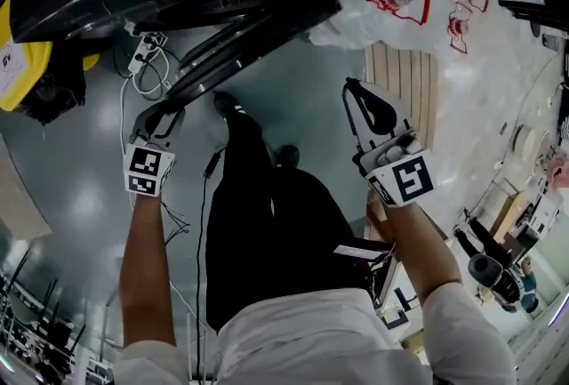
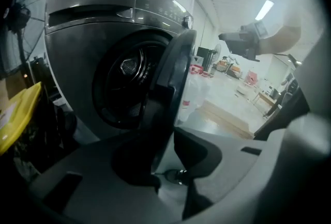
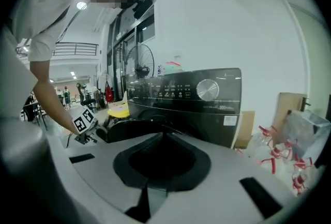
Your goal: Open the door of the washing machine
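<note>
Left claw (image 1: pixel 168 114) clamped on the door (image 2: pixel 173 73), its rim between the jaws; right claw (image 1: pixel 350 87) closed, empty. Pulled askew, that rim could slip free and swing back

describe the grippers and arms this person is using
The left gripper and right gripper have pale grey-white bodies with black pads. Each carries a white cube bearing black square markers. The person wears short white sleeves; the forearms are bare.
</note>
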`<state>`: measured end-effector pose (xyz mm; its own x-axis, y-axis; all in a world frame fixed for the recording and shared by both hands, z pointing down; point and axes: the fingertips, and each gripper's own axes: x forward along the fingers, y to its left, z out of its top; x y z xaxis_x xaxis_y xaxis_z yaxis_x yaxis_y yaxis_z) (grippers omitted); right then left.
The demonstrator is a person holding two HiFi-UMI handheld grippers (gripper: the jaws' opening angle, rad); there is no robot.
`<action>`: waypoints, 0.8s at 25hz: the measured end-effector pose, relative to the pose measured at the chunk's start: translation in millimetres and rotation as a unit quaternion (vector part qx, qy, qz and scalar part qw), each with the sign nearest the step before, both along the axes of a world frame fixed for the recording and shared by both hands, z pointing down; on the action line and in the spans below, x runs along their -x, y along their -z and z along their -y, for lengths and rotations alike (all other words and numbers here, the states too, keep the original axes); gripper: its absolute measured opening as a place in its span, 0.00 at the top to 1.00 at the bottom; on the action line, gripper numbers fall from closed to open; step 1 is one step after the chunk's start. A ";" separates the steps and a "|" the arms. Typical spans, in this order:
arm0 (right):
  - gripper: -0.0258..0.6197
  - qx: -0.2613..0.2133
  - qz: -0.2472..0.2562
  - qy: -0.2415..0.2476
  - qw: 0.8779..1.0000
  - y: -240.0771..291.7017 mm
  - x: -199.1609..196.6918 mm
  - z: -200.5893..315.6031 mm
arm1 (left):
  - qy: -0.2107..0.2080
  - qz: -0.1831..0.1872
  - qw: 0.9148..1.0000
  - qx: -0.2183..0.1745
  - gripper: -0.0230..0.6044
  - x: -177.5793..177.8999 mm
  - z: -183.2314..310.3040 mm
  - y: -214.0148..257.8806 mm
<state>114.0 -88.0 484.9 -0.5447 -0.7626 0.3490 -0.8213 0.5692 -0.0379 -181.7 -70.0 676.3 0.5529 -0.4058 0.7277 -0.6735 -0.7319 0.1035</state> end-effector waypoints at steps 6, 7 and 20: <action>0.90 -0.016 -0.013 0.005 1.000 17.8 -46.9 -78.4 | 0.076 -0.013 0.996 0.036 0.79 -41.8 -73.5 -0.3; 0.90 -0.012 -0.016 0.001 1.000 20.3 -55.9 -91.9 | 0.090 -0.017 0.995 0.041 0.79 -49.5 -84.1 0.4; 0.90 -0.015 0.007 -0.123 0.992 30.0 -136.5 -215.3 | 0.146 -0.065 0.984 0.078 0.80 -164.8 -187.5 3.2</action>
